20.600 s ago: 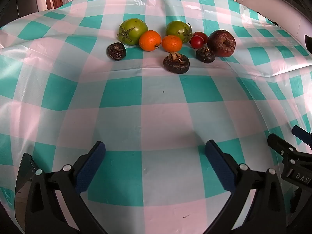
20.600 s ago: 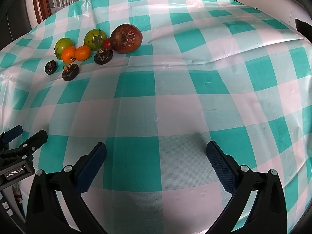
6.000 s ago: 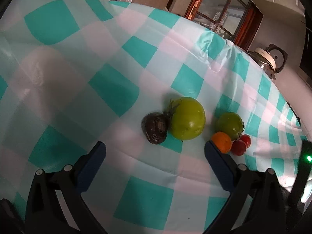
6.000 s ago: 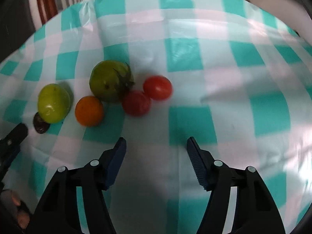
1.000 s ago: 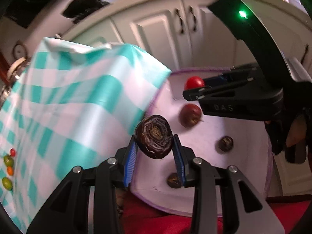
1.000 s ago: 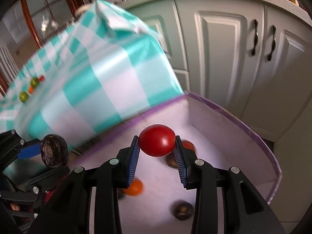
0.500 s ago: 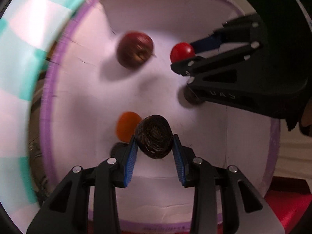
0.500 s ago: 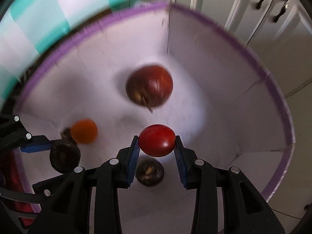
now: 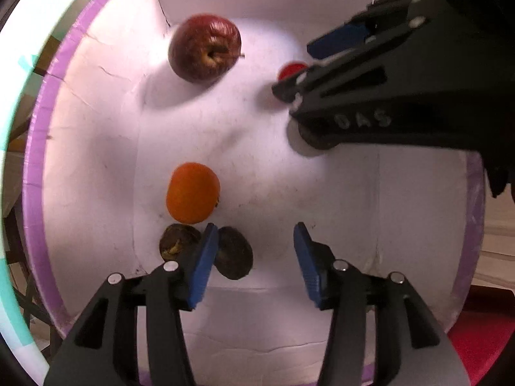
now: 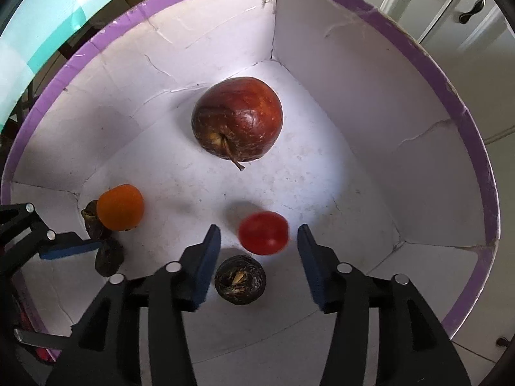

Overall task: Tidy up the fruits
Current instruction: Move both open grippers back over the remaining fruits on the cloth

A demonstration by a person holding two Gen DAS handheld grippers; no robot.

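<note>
**Fruit gathered in the purple-rimmed box, both tongs spread**

A white cardboard box (image 10: 370, 103) with a purple rim is seen from above by both wrist cameras. All places below are given relative to the apple (image 10: 237, 119), the largest thing in the box, which lies on the box floor near the far corner.

In the right wrist view, a red tomato (image 10: 263, 233) is seen nearer the camera than the apple, blurred, between the spread fingers of the right tongs (image 10: 259, 259); neither pad is seen touching it, so nothing is pinched. Just nearer than the tomato, a dark brown wrinkled fruit (image 10: 240, 280) rests on the floor of the box. To the left of the apple and nearer the camera, an orange (image 10: 120, 207) lies by the left wall, with a second dark fruit (image 10: 91, 217) touching it from behind and a third dark fruit (image 10: 109, 257) just nearer.

In the left wrist view, the left tongs (image 9: 254, 257) are likewise held spread and empty. The third dark fruit is seen just beside the inner face of their left pad (image 9: 202, 263); whether it touches cannot be told. The checked cloth of the table (image 10: 48, 16) is seen beyond the box rim, up and left of the apple.
</note>
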